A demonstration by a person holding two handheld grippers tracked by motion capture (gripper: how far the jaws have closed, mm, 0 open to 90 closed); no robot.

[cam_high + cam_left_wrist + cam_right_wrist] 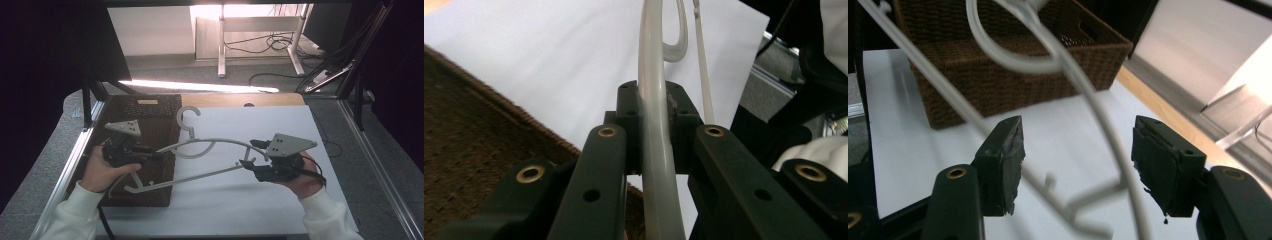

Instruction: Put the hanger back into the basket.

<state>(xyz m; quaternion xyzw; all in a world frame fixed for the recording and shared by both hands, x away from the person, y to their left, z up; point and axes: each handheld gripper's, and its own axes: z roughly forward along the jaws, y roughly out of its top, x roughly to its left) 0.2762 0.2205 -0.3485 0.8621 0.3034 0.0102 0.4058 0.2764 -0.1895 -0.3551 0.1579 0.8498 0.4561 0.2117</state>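
Our left gripper (159, 155) is clenched on the hanger (210, 142): in the left gripper view the two black jaws press against the pale curved arm (655, 150) from both sides, and the arm runs straight up between them. From above, that grip sits at the hanger's left end, over the near right corner of the basket (150, 112).

Our right gripper (251, 154) is released. In the right gripper view its jaws stand wide apart, with the hanger's arm (1108, 135) passing through the gap and touching neither pad; the straight lower bar (963, 112) crosses in front of the left jaw. From above, this gripper sits at the hanger's right end, where the curved arm and the lower bar meet.

The hanger is light grey plastic and hangs in the air above the counter (300, 130), tilted so that its left end is lower in the high view. Its hook (186, 120) points away from us, towards the far edge of the counter, just beside the basket's right wall.

The basket is dark brown wicker and stands on the left side of the white counter. Beyond the counter we see a grey floor with the legs of a desk (221, 55) and loose cables (280, 42).
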